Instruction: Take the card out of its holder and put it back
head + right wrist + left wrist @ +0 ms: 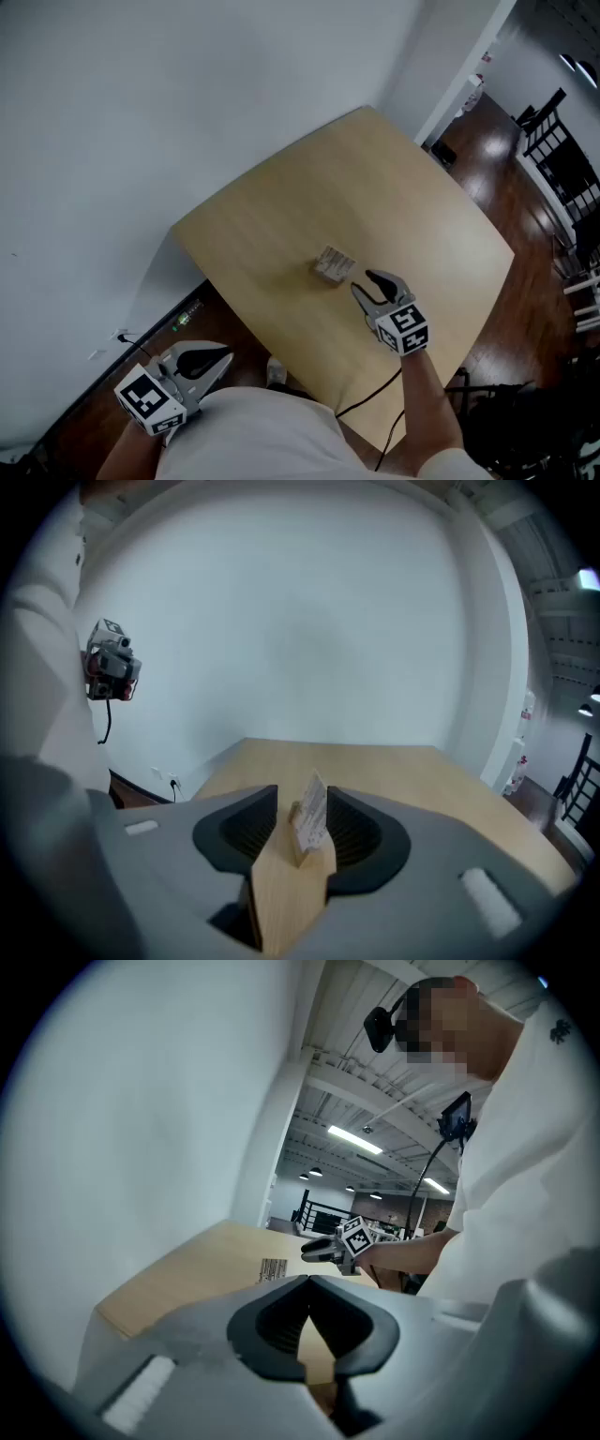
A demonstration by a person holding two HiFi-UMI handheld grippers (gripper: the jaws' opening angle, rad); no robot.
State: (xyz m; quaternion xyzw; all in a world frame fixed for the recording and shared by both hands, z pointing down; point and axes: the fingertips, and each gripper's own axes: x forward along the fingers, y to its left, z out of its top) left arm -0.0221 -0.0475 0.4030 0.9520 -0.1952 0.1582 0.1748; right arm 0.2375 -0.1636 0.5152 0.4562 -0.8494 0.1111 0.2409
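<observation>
White shirt (272, 431); grey left claw (223, 358) and right claw (362, 281) carry black-and-white marker cubes (405, 328).

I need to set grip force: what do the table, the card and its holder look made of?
Table: light wood-look top, matte, faint grain. Card: thin white paper or cardstock, printed. Holder: seemingly pale wood, too small to be sure.

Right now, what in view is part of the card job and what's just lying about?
Job: card, standing in its holder; right tool, open, facing the card; left tool, shut, empty, off the table.
Lying about: black cable; chairs.
</observation>
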